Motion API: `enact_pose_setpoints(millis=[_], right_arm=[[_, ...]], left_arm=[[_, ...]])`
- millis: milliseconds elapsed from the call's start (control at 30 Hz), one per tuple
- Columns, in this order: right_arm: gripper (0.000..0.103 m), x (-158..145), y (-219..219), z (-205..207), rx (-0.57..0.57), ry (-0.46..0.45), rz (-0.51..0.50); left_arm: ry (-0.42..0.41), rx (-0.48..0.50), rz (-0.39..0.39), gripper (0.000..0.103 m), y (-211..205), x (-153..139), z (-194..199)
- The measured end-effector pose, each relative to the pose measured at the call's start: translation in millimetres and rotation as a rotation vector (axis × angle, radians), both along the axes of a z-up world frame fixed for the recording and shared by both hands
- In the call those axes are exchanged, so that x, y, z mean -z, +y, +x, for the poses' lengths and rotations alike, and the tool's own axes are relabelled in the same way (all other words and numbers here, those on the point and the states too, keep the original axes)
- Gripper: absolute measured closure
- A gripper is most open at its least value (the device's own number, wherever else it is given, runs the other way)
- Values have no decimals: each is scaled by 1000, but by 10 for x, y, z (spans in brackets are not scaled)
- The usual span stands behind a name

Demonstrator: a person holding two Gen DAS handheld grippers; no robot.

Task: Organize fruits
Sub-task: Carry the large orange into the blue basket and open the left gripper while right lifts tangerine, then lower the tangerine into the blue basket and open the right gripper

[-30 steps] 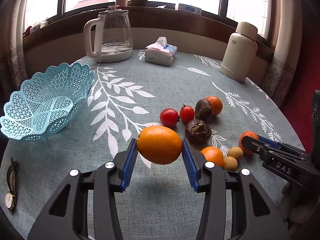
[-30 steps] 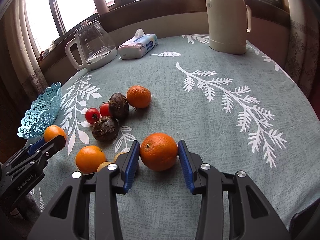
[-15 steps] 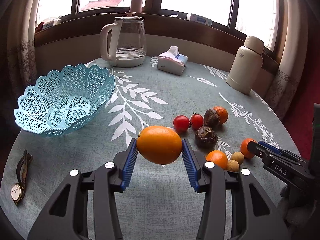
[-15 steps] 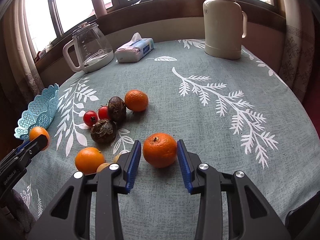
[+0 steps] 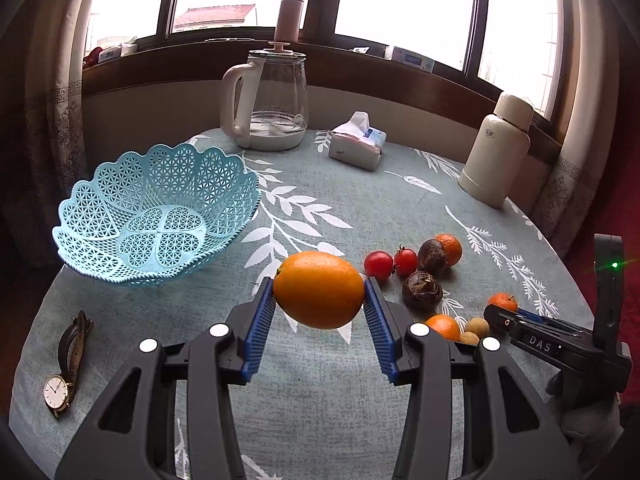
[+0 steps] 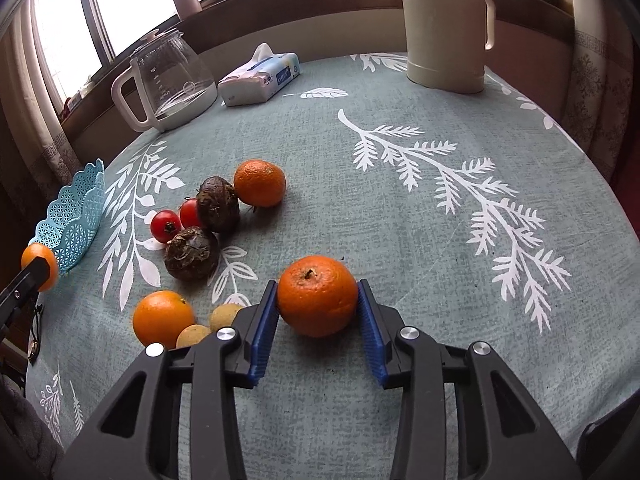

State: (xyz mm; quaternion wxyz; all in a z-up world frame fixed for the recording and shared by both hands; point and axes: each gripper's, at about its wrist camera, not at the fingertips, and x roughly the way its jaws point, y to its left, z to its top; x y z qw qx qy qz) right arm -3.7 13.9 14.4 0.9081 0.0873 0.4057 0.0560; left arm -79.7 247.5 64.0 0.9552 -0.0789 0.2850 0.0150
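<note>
My left gripper (image 5: 320, 308) is shut on a large orange (image 5: 318, 286) and holds it above the tablecloth, right of the empty blue lattice basket (image 5: 100, 200). My right gripper (image 6: 318, 320) is shut on a mandarin (image 6: 318, 300), both blue pads touching it low over the table. The left wrist view shows the right gripper (image 5: 505, 315) at the far right. On the cloth lie two tomatoes (image 5: 378, 265), two dark brown fruits (image 5: 422, 290), two more oranges (image 6: 260, 182) (image 6: 162, 316) and two small tan fruits (image 6: 226, 316).
A glass kettle (image 5: 276, 108), a tissue pack (image 5: 357, 146) and a cream thermos (image 5: 496, 152) stand along the back of the round table. A wristwatch (image 5: 60, 388) lies near the front left edge. Curtains and a window sill ring the table.
My left gripper has carried the large orange up and leftward, so the basket now sits closer to the centre of its view. The right gripper shifted slightly with the mandarin between its pads.
</note>
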Motion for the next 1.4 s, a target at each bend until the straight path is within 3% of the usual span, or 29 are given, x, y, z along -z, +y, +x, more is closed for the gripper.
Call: enact_pose_setpoints(millis=[333, 767, 1100, 1400], right_arm=[[64, -303, 82, -118, 2, -70, 21], [64, -453, 453, -123, -53, -82, 16], [64, -560, 813, -69, -115, -95, 0], [64, -611, 1096, 26, -170, -94, 2]], left_arm=[[-42, -114, -5, 56, 473, -157, 30], [-46, -256, -28, 56, 1168, -171, 209], [-14, -271, -69, 56, 1353, -42, 317], [-40, -281, -47, 56, 1385, -96, 308]])
